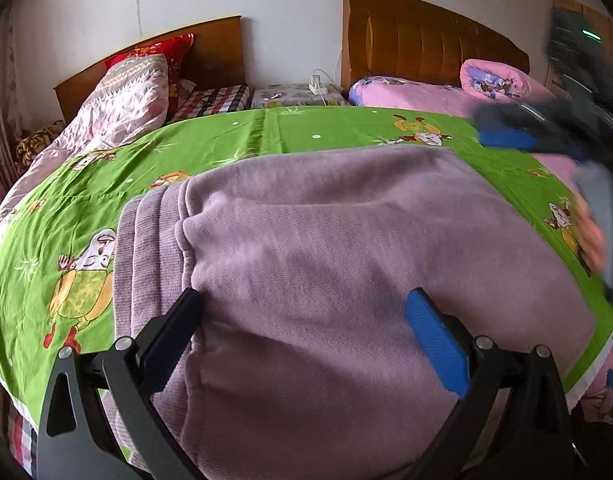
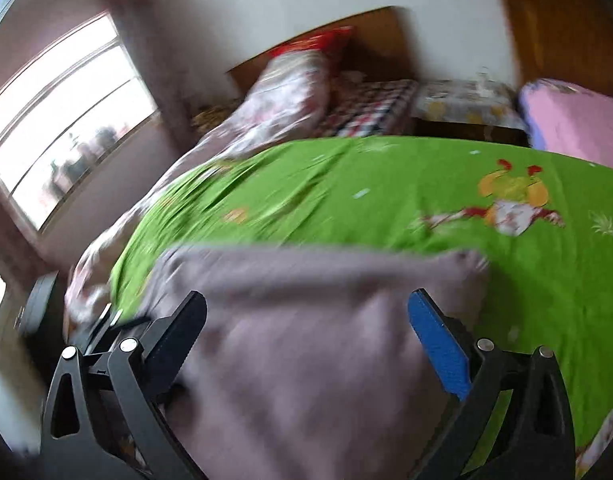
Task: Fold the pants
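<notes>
Pants (image 1: 346,248) lie folded on my green sheet (image 1: 210,148), ribbed waistband (image 1: 146,240) at the left edge of the pile (mauve knit, layers stacked). My left gripper (image 1: 306,320) hangs over the near part of the pile, jaws spread wide, nothing between them. My right gripper (image 2: 306,320) is likewise wide apart above the pants (that view is blurred), holding nothing.
</notes>
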